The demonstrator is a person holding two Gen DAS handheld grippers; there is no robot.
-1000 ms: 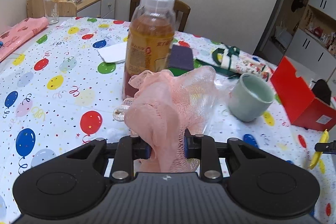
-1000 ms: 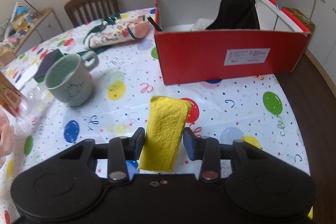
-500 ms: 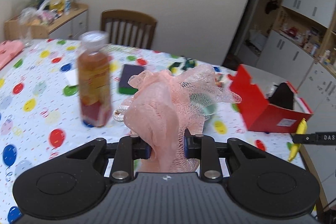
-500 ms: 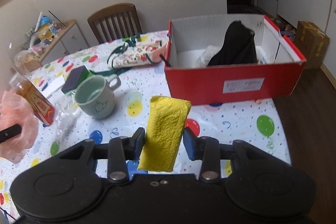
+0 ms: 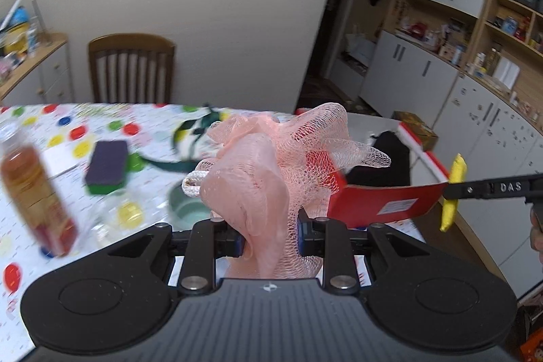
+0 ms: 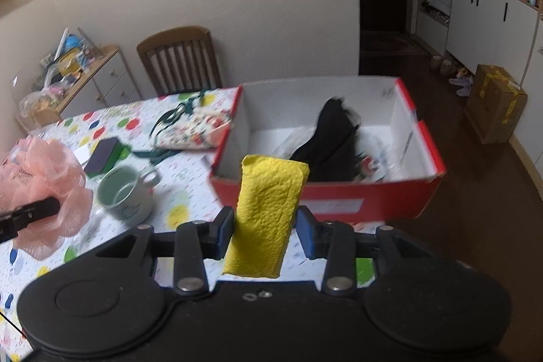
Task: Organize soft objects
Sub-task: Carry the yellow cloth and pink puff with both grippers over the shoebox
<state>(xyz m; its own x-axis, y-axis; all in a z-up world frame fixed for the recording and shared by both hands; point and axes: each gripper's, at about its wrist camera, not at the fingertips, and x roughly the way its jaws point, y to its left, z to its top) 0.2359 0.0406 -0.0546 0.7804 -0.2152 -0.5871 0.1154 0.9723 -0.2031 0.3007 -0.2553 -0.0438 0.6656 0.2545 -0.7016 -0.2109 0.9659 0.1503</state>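
— Left gripper (image 5: pixel 269 238) is clenched on the pink mesh bath pouf (image 5: pixel 271 165), raised above the balloon-print tablecloth (image 6: pixel 190 172). The right gripper (image 6: pixel 264 231) pinches a yellow dimpled sponge cloth (image 6: pixel 268 209) just short of the red cardboard shoebox (image 6: pixel 339 192).

— Best clear the near wall, then release low, one at a time.

— Inside?

— A black fabric item (image 6: pixel 334 145), and pale things, possibly plastic; it's blurred.

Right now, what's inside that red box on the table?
Inside the red box a black cloth lies on pale and patterned items too blurred to name. Whatever sits beneath the cloth is covered.
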